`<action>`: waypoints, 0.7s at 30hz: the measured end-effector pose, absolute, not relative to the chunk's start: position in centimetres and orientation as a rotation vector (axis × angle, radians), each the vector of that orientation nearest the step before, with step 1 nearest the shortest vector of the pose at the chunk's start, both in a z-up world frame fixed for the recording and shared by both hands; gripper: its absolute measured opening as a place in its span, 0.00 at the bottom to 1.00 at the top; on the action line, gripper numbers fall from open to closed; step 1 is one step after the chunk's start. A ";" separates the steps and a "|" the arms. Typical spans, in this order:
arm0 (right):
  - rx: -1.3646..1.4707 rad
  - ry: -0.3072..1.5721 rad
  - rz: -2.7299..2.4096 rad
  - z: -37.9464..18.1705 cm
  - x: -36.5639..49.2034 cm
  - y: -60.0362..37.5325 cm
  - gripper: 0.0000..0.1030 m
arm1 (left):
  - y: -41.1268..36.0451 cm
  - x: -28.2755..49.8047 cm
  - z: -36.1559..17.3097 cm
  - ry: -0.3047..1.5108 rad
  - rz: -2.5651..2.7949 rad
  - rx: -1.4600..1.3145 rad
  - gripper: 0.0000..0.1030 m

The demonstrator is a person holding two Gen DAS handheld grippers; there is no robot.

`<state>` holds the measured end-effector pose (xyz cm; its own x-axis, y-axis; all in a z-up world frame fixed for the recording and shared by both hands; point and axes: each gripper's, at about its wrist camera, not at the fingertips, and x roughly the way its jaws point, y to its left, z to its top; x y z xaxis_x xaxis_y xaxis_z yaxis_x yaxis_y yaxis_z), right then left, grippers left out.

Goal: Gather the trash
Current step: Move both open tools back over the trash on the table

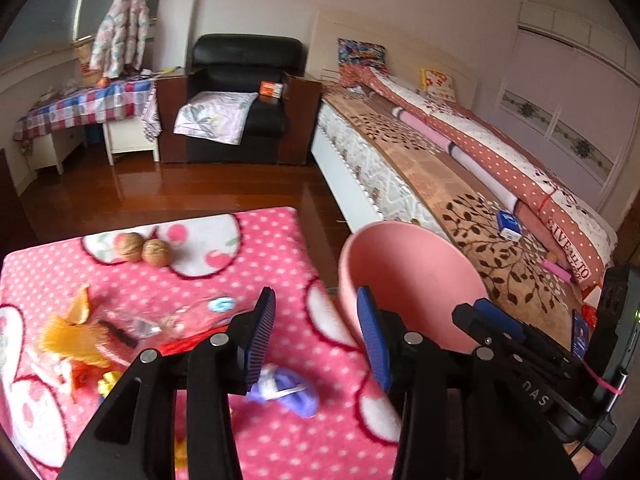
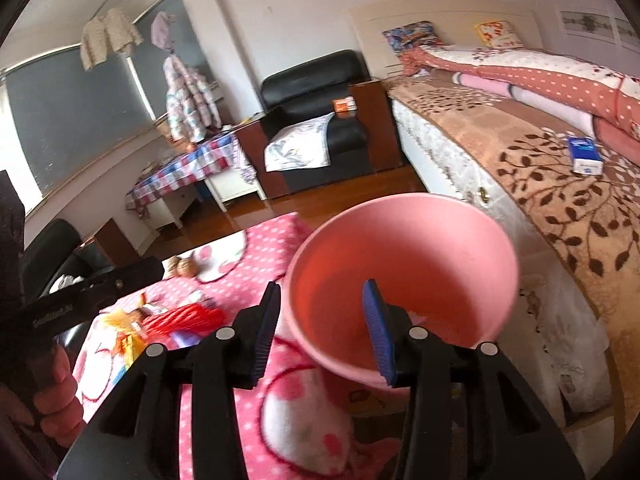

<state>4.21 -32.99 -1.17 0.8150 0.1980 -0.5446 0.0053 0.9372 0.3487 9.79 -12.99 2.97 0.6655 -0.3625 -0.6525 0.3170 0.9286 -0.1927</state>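
Jaws of both the left gripper (image 1: 316, 336) and the right gripper (image 2: 326, 330) are being held spread, nothing pinched. Scraps of trash (image 1: 286, 394) are lying on the pink tabletop (image 1: 256, 440); 1 pink bin (image 2: 404, 276) is standing beside it. Judged best: 1 scrap is being straddled fully before closing. Both grippers are being angled downward.

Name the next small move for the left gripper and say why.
Probably lower the left gripper onto the purple scrap and close. Its jaws are open and empty, the scrap lies just below them on the pink cloth, and the pink bucket stands close by.
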 end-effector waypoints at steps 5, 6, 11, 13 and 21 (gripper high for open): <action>0.328 0.625 0.177 -1.0 4.1 -30.8 0.42 | -9.5 8.9 3.4 0.732 -0.322 -0.083 0.44; 0.325 0.628 0.190 -1.0 4.1 -30.3 0.42 | -9.0 8.8 3.5 0.729 -0.313 -0.084 0.44; 0.315 0.646 0.246 -1.0 4.1 -28.6 0.42 | -5.9 7.9 3.6 0.720 -0.255 -0.092 0.46; 0.308 0.656 0.262 -1.2 3.9 -27.9 0.42 | -4.8 7.6 3.4 0.722 -0.235 -0.094 0.46; 0.285 0.708 0.318 -2.1 3.5 -25.9 0.42 | -2.0 6.8 2.2 0.744 -0.181 -0.099 0.47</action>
